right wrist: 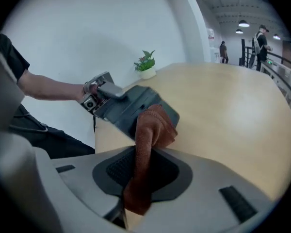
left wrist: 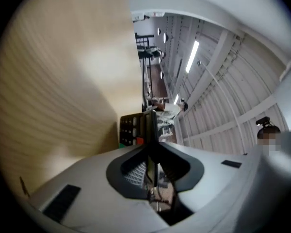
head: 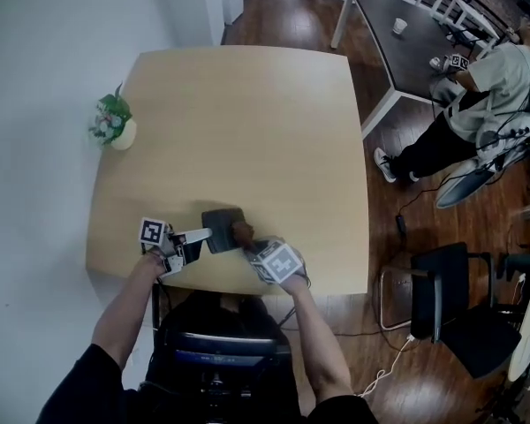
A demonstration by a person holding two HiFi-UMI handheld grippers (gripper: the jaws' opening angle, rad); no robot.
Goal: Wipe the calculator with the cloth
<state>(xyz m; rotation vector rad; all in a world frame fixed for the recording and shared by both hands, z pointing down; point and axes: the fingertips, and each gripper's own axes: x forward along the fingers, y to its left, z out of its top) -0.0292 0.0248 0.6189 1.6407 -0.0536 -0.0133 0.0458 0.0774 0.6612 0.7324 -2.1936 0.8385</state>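
Note:
A dark calculator (head: 221,228) lies near the front edge of the light wooden table (head: 247,122). My left gripper (head: 205,235) is shut on its left edge. In the left gripper view the calculator (left wrist: 132,130) shows edge-on between the jaws, with its keys facing the table side. My right gripper (head: 252,244) is shut on a brown cloth (head: 243,231), whose bunched end rests on the calculator's right part. The right gripper view has the cloth (right wrist: 150,130) hanging from the right gripper (right wrist: 146,154) onto the calculator (right wrist: 136,103), with the left gripper (right wrist: 104,93) behind it.
A small potted plant (head: 113,124) stands at the table's left edge. To the right are a dark table (head: 397,60) with a cup (head: 399,26), a seated person (head: 495,87) and a black chair (head: 442,299). A white wall runs along the left.

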